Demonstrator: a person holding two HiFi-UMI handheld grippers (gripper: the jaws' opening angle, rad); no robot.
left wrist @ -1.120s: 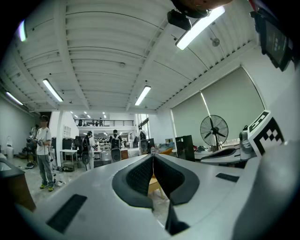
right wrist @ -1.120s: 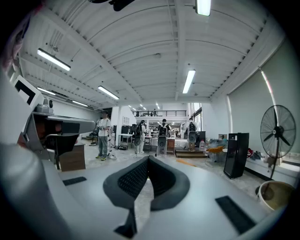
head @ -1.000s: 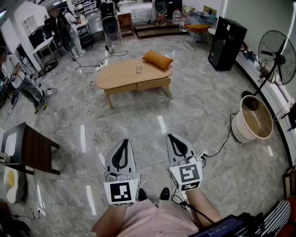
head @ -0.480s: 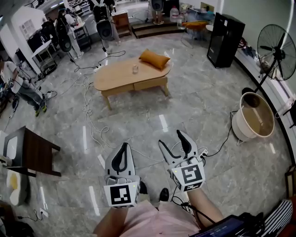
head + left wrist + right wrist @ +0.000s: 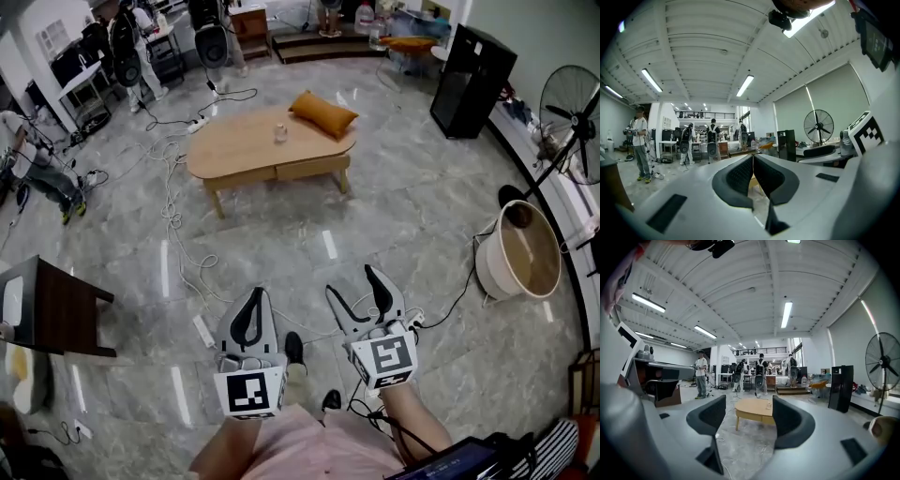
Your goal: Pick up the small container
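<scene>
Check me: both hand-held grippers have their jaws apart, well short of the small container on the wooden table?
Not both: the left gripper view shows the left hand-held gripper with jaws together. The right hand-held gripper is open, and both are well short of the small container on the wooden table.

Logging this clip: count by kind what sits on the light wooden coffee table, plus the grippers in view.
small container: 1
orange cushion: 1
grippers, left gripper and right gripper: 2
Total: 4
</scene>
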